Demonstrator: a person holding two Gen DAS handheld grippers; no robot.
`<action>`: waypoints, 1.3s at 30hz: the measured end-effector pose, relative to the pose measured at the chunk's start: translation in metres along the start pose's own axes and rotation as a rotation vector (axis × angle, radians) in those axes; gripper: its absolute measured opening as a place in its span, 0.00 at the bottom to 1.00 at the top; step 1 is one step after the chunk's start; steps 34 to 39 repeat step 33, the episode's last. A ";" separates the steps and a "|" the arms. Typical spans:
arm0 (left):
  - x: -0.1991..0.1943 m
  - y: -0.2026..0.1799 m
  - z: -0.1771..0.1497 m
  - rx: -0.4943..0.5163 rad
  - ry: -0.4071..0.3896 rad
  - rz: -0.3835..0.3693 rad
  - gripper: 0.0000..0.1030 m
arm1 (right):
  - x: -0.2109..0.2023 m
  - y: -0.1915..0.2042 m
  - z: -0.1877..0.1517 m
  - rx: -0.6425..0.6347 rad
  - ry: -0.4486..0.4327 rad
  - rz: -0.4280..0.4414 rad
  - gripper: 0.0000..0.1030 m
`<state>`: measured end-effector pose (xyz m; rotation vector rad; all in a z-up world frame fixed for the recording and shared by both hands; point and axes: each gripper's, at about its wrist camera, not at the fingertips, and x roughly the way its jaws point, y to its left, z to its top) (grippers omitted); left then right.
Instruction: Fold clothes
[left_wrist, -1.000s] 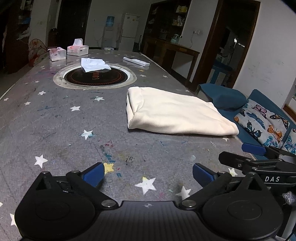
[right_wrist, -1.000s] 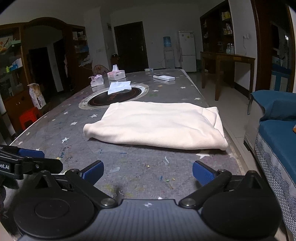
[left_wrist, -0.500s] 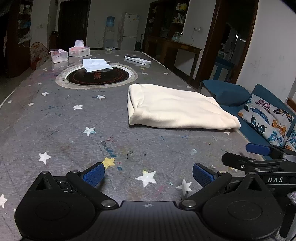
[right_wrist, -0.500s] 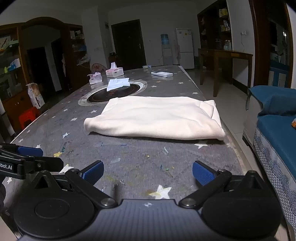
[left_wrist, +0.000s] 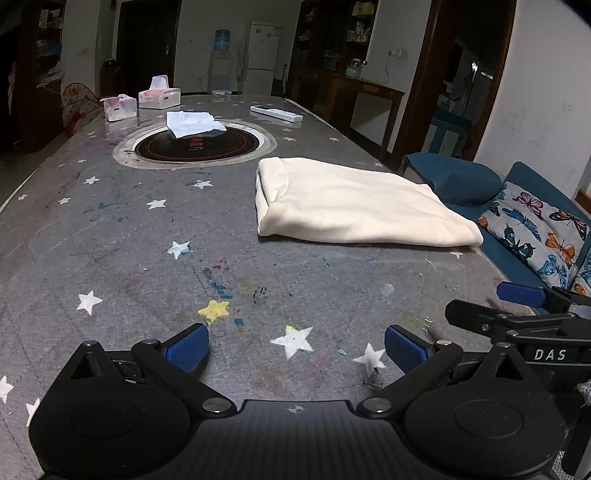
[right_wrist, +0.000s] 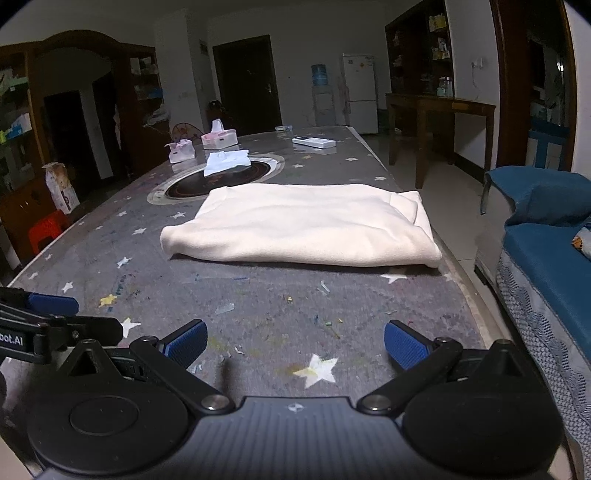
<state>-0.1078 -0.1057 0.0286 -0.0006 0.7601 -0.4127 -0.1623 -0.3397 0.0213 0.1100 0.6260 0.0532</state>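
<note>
Judging from how the cream garment (left_wrist: 354, 206) lies, it is already folded into a long, flat bundle, so the step in hand looks like one last fold or none at all. If another fold is wanted, each gripper should go in low at one end, pinch every layer at the corner and carry the ends over together, so the layers do not slide apart.

The left gripper (left_wrist: 295, 345) hangs over the table (left_wrist: 110, 236) with its blue pads spread wide and nothing between them; the right gripper (right_wrist: 295, 345) is likewise spread and empty. In the left view the right gripper sits at about 4 o'clock.

The garment lies well ahead of both, at about 1 o'clock from the left gripper and 12 o'clock from the right, near the table's edge by the blue sofa (right_wrist: 546, 258). It looks soft and thick, with a rounded folded edge and stacked layers at the ends.
</note>
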 end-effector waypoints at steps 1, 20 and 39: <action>0.000 0.000 0.000 0.000 0.000 -0.001 1.00 | 0.000 0.001 0.000 -0.001 0.001 -0.006 1.00; -0.003 -0.006 -0.006 0.004 0.004 -0.005 1.00 | -0.004 0.003 -0.005 0.004 0.009 -0.014 1.00; -0.004 -0.008 -0.005 0.008 -0.001 -0.005 1.00 | -0.006 0.004 -0.004 0.006 0.004 -0.013 1.00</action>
